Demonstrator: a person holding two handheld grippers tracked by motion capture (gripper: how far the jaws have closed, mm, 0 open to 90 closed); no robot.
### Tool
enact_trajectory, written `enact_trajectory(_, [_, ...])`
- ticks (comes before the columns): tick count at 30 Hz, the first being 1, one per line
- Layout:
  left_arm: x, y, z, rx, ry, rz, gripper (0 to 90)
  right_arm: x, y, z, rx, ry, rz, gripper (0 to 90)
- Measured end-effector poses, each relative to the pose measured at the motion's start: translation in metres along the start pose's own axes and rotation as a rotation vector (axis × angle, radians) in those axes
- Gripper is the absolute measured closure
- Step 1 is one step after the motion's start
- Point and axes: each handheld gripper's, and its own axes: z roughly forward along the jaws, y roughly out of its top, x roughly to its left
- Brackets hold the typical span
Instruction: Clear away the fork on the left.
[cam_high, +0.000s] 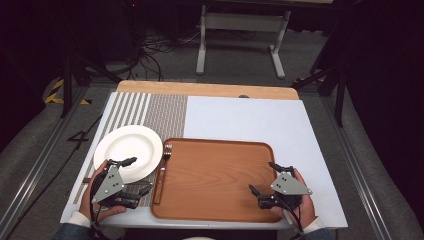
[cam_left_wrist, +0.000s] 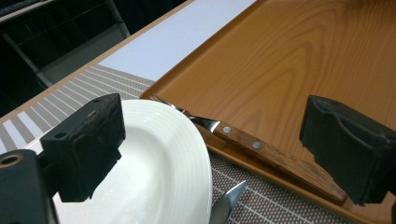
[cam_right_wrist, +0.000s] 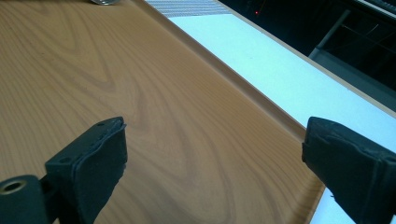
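Tray (cam_high: 215, 180) sits mid-table (cam_high: 250, 117), near the front edge. Fork (cam_high: 162, 170) lies on tray's left rim, tines pointing away from the person. Plate (cam_high: 125, 147) is just left of tray, on the mat (cam_high: 160, 112), w/ its rim beside the fork tines. Mat runs from behind tray's left corner fwd under the plate. A knife tip (cam_left_wrist: 229, 203) pokes out at the plate's near edge, left of tray.

- Dim room, grey carpeted floor (cam_high: 45, 135).
- White metal-framed stand (cam_high: 240, 35) beyond the tabletop.
- Black cables (cam_high: 155, 50) trail across the floor.
- Yellow-black striped tape (cam_high: 56, 92) at left.
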Motion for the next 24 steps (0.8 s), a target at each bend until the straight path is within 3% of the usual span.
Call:
enact_trajectory(10, [0.0000,0.0002,0.0004,-0.003,-0.004,-0.002,7.6,-0.0009,-0.0004,-0.0002,-0.003,0.003,0.005,7.4])
enact_trajectory(24, [-0.0013,0.0000,0.0057,0.034,-0.018,0.008,7.7,-0.0025,-0.0012,0.0019,-0.002,0.015,0.007,7.4])
